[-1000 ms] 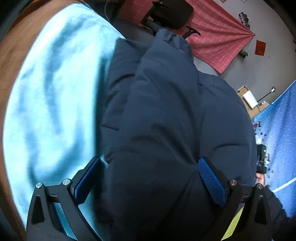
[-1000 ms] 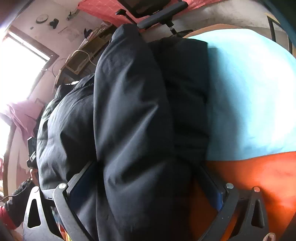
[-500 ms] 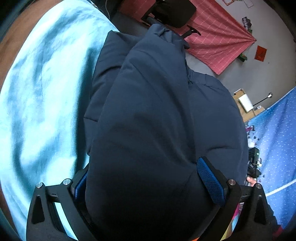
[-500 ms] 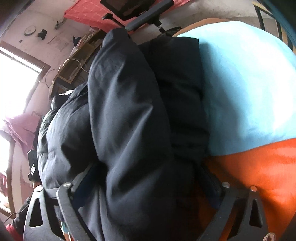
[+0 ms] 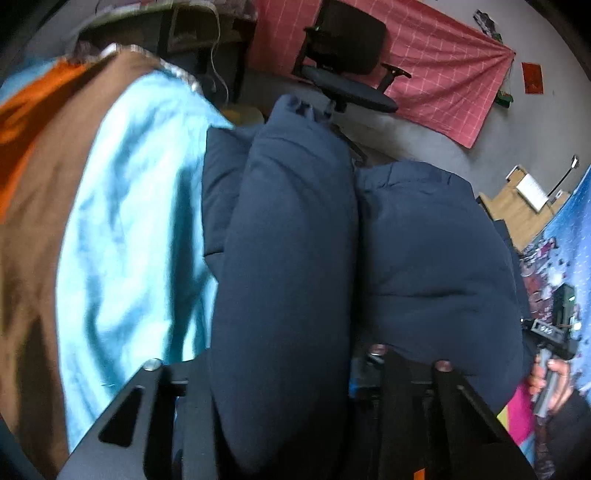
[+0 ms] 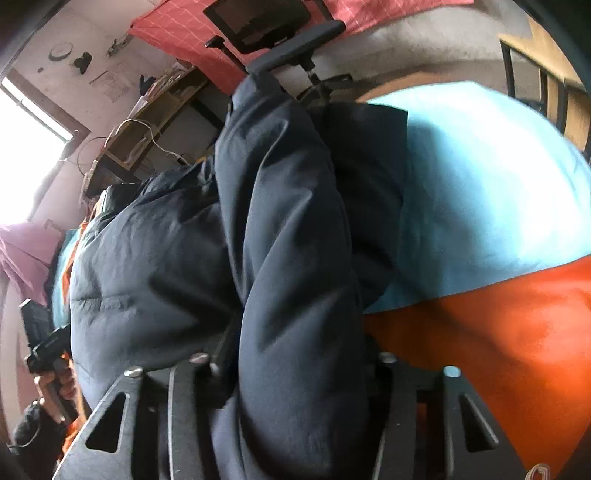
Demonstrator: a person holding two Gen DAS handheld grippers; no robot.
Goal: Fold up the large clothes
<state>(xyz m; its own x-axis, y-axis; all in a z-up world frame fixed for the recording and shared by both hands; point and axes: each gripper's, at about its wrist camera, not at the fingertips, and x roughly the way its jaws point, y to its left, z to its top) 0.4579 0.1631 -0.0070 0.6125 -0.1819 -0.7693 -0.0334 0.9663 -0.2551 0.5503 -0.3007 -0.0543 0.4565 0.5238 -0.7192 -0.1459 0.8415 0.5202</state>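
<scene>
Moved: since a second ago both my tongs have pressed in on the sleeve.
Left tongs (image 5: 284,373): pinching the navy puffer jacket's sleeve (image 5: 291,266).
Right tongs (image 6: 299,362): pinching the same sleeve (image 6: 295,258).
Jacket (image 5: 432,258): on the bed's pale blue blanket (image 5: 125,229).
Axis: sleeve runs straight ahead from both tongs, toward the office chair (image 5: 343,70).
Nearer: neither, I judge.
Containers: none seen.

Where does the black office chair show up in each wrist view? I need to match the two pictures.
Left wrist: office chair at top centre, beyond the navy jacket.
Right wrist: office chair at top centre, behind the jacket.
Shared landmark: the pink checked cloth behind the chair.
</scene>
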